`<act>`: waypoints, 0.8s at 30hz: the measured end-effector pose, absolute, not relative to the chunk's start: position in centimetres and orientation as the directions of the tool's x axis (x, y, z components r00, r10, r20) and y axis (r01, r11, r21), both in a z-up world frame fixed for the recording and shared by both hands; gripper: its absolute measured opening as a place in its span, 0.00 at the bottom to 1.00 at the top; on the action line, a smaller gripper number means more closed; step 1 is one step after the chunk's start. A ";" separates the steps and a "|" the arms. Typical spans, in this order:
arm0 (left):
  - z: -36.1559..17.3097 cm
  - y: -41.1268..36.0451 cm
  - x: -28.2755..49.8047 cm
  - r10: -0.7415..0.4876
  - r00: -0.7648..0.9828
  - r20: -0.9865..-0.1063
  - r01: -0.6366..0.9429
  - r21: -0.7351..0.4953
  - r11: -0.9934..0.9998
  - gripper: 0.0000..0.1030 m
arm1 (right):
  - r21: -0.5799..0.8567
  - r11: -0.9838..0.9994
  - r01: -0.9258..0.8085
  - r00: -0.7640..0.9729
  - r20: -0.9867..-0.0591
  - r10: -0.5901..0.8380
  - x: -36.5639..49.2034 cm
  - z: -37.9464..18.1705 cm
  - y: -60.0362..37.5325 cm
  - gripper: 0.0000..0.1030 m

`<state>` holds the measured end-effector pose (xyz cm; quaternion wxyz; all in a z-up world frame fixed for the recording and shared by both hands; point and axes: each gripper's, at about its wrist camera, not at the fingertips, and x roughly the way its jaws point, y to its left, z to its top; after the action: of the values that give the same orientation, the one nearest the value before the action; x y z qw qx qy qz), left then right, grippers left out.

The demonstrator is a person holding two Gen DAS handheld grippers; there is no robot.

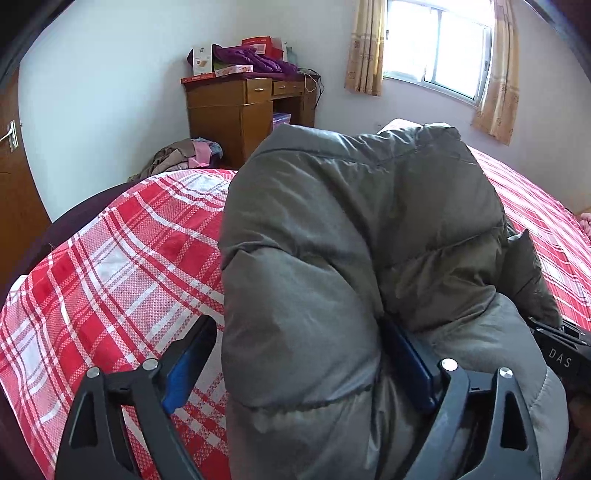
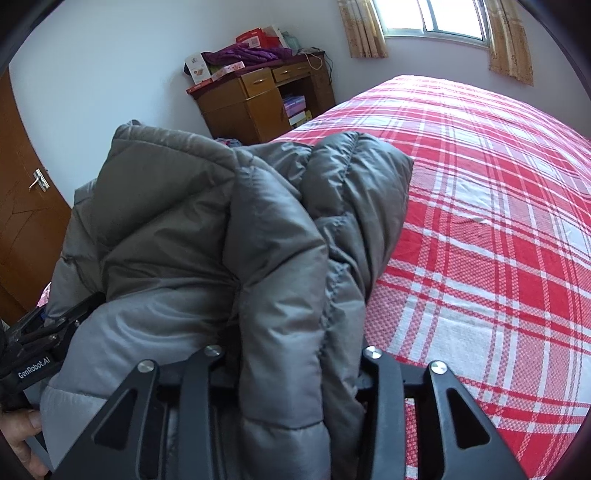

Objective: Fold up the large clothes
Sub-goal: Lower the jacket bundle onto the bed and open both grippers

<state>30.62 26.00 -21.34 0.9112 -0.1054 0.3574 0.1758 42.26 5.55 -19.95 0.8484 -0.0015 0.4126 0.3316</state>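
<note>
A grey-olive puffer jacket point(image 1: 351, 229) is bunched up and held above the bed with the red and white plaid cover point(image 1: 110, 258). My left gripper point(image 1: 299, 354) has its blue-padded jaws spread around a thick fold of the jacket. In the right wrist view the same jacket point(image 2: 221, 229) fills the left and middle. My right gripper point(image 2: 291, 362) clamps a thick fold of it between its black jaws. The left gripper point(image 2: 40, 332) shows at the left edge of that view, against the jacket. The right gripper's body point(image 1: 565, 350) shows at the right edge of the left wrist view.
The plaid bed point(image 2: 480, 221) stretches right toward a curtained window point(image 2: 436, 18). A wooden desk point(image 1: 243, 110) piled with boxes and purple cloth stands in the corner. A heap of clothes point(image 1: 184, 155) lies beside it. A wooden door point(image 2: 22, 206) is on the left.
</note>
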 end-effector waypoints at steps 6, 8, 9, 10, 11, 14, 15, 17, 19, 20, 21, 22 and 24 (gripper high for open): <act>-21.6 25.9 30.7 0.263 0.677 -0.687 -0.409 -0.055 0.911 0.91 | 0.244 0.796 -0.554 0.450 -0.716 0.533 42.1 -20.2 6.0 0.45; -21.6 25.9 30.8 0.265 0.675 -0.689 -0.412 -0.054 0.910 0.92 | 0.237 0.799 -0.553 0.451 -0.721 0.526 42.2 -20.3 6.0 0.46; -21.6 25.9 30.8 0.265 0.674 -0.690 -0.413 -0.054 0.909 0.92 | 0.233 0.802 -0.550 0.452 -0.725 0.520 42.3 -20.3 6.0 0.46; -21.5 25.9 30.8 0.265 0.673 -0.691 -0.412 -0.052 0.910 0.92 | 0.230 0.805 -0.547 0.452 -0.728 0.516 42.4 -20.3 6.0 0.48; -21.4 25.9 30.8 0.263 0.670 -0.694 -0.410 -0.050 0.911 0.92 | 0.224 0.808 -0.546 0.455 -0.730 0.510 42.4 -20.2 6.0 0.49; -20.1 25.9 30.3 0.268 0.656 -0.706 -0.411 -0.037 0.911 0.92 | 0.192 0.819 -0.540 0.472 -0.737 0.484 42.3 -19.6 6.2 0.52; -19.1 25.8 29.7 0.282 0.660 -0.697 -0.421 -0.033 0.906 0.91 | 0.185 0.824 -0.535 0.479 -0.737 0.476 42.1 -19.0 6.0 0.52; -17.3 25.6 28.3 0.284 0.686 -0.670 -0.424 -0.052 0.904 0.91 | 0.181 0.829 -0.529 0.497 -0.726 0.476 41.4 -17.9 5.5 0.53; -15.0 25.0 26.3 0.281 0.718 -0.637 -0.422 -0.077 0.903 0.91 | 0.167 0.837 -0.521 0.529 -0.707 0.470 40.2 -16.4 4.7 0.63; -13.9 24.6 25.2 0.282 0.733 -0.619 -0.419 -0.084 0.904 0.91 | 0.152 0.844 -0.515 0.549 -0.698 0.461 39.4 -15.6 4.1 0.65; -12.8 24.1 24.1 0.285 0.747 -0.600 -0.416 -0.087 0.905 0.91 | 0.139 0.848 -0.512 0.564 -0.690 0.454 38.5 -14.8 3.6 0.67; -11.6 23.5 22.8 0.287 0.764 -0.578 -0.410 -0.092 0.907 0.91 | 0.126 0.849 -0.513 0.573 -0.687 0.447 37.6 -14.0 3.1 0.68; -10.0 22.5 20.6 0.274 0.793 -0.545 -0.388 -0.106 0.915 0.91 | 0.115 0.856 -0.504 0.595 -0.672 0.441 35.6 -12.3 1.7 0.68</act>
<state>20.61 22.54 -9.97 0.9408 -0.1066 0.2695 0.1759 35.65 1.74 -12.32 0.8920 -0.0435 0.3636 0.2649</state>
